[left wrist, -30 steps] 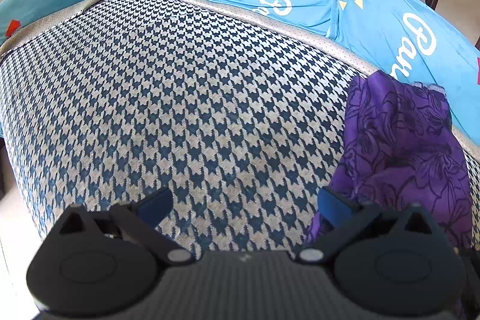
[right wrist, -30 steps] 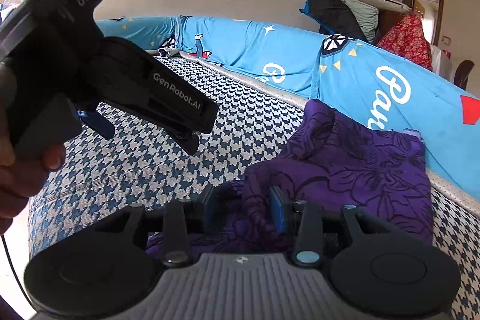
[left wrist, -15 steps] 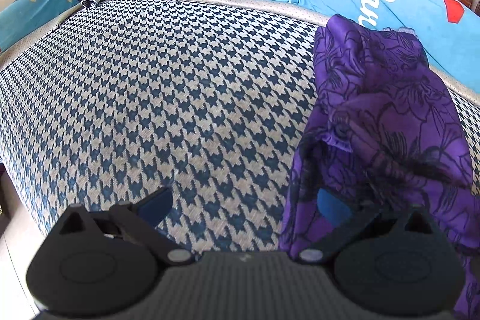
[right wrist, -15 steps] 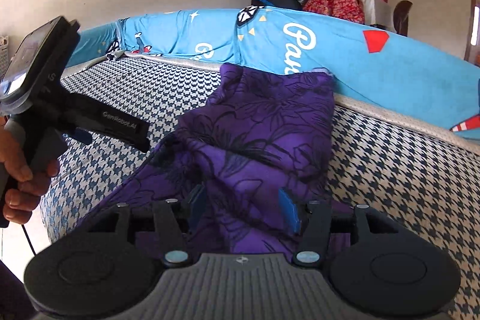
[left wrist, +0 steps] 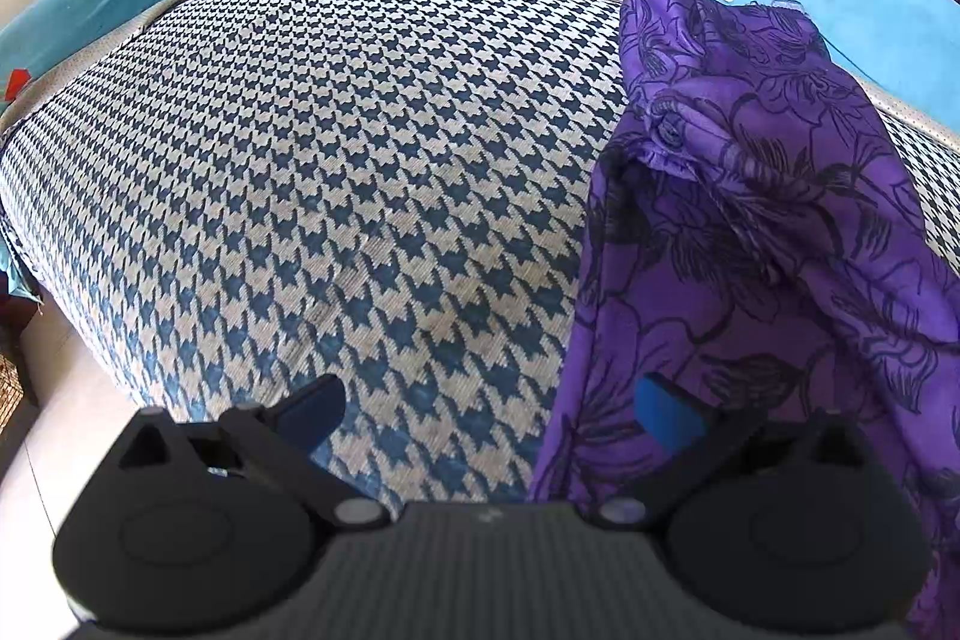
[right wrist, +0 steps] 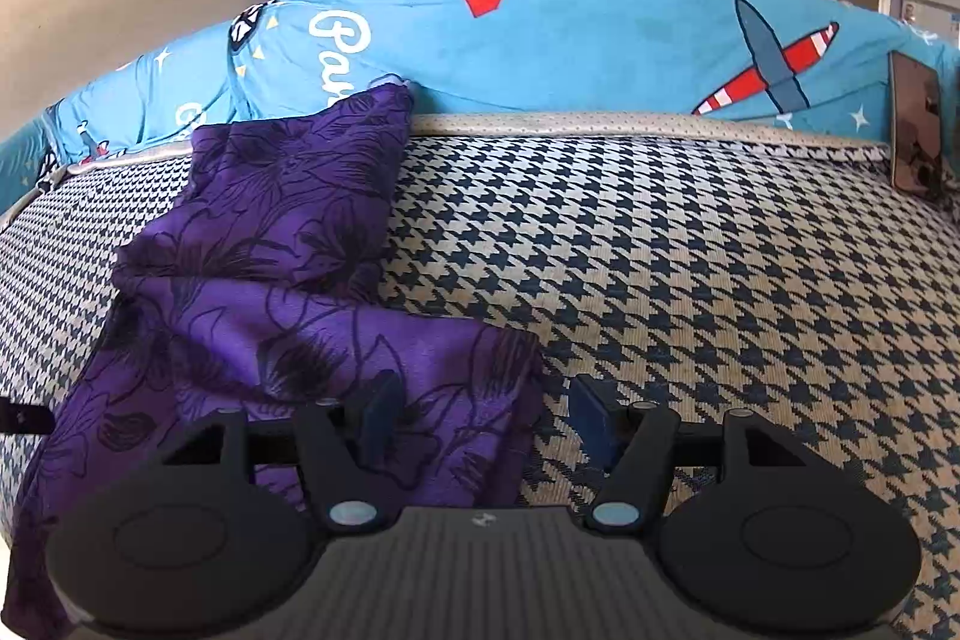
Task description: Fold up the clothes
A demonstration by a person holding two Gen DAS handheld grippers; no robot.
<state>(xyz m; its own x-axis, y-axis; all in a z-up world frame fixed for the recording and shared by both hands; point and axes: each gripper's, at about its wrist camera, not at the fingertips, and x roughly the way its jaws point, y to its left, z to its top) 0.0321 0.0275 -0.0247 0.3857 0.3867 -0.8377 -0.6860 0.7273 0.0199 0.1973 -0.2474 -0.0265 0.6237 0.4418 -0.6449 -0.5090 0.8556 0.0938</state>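
Lying rumpled across the houndstooth seat cushion, the purple floral garment is seen reaching back to the blue printed cover. The right gripper is held partly open and empty, cloth draped by its left finger. The left gripper is spread wide, nothing gripped, the fabric just beyond its right finger.

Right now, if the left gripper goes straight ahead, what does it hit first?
Probably the bare houndstooth cover: the open left gripper points at it. The purple garment lies just beside its right finger; depth is unclear.
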